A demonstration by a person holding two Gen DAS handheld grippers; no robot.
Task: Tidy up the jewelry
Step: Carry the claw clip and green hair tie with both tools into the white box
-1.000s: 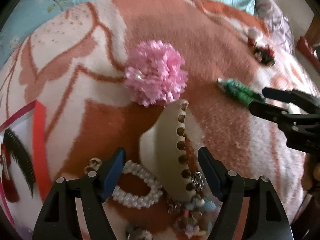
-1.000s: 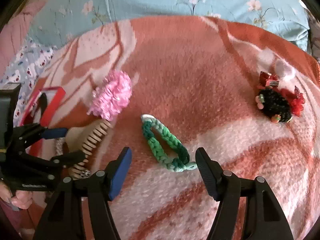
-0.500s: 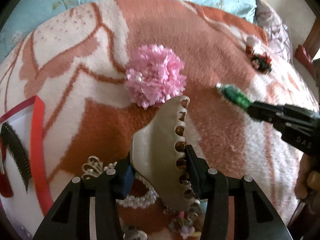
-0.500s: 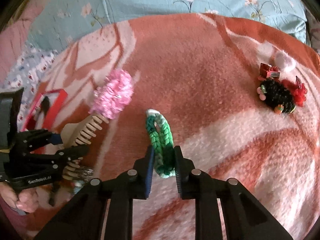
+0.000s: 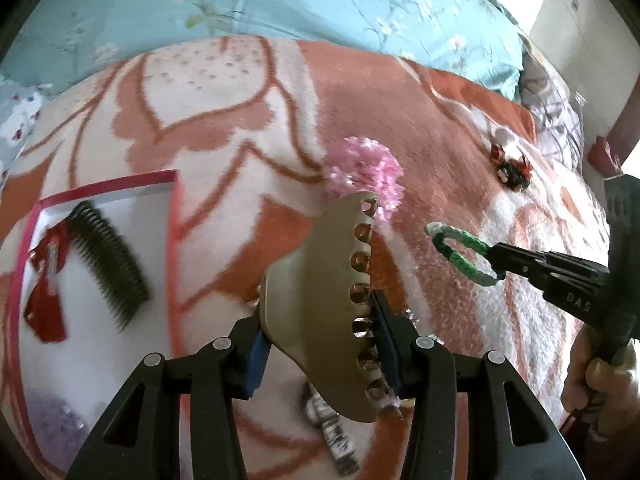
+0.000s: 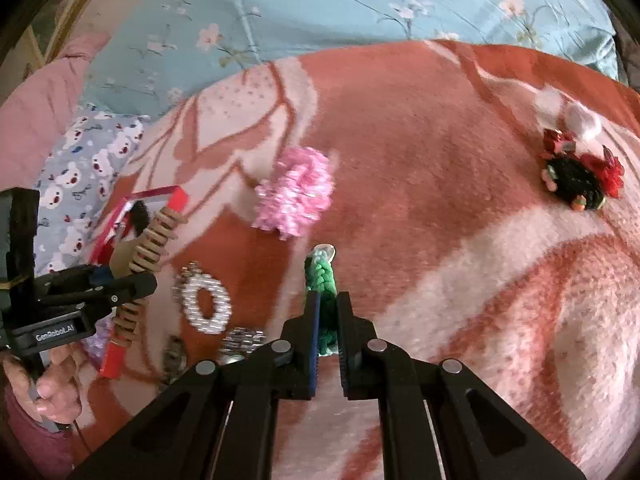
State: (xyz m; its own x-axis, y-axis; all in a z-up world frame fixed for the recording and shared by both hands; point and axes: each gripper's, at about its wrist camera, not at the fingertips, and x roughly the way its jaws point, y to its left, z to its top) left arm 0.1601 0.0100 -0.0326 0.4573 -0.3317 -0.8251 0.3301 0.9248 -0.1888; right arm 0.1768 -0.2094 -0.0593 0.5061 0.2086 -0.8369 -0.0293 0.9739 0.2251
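Note:
My left gripper [image 5: 320,344] is shut on a beige claw hair clip [image 5: 324,300] and holds it above the blanket; it also shows in the right wrist view [image 6: 148,244]. My right gripper [image 6: 326,320] is shut on a green braided hair tie [image 6: 322,280], lifted off the blanket; it also shows in the left wrist view [image 5: 460,252]. A red-rimmed white box [image 5: 172,240] at the left holds a dark comb [image 5: 106,268] and a red clip [image 5: 46,292]. A pink fluffy scrunchie [image 5: 364,172] lies on the blanket beyond the claw clip.
A pearl bracelet [image 6: 208,300] and small metal pieces [image 6: 240,340] lie on the orange and white blanket [image 6: 440,160]. A black and red hair ornament [image 6: 576,180] lies at the far right. Blue floral bedding [image 6: 340,4] is behind.
Both grippers have risen with their items. The left one carried the claw clip up and left, bringing the red box into view. The right one lifted the green tie off the blanket.

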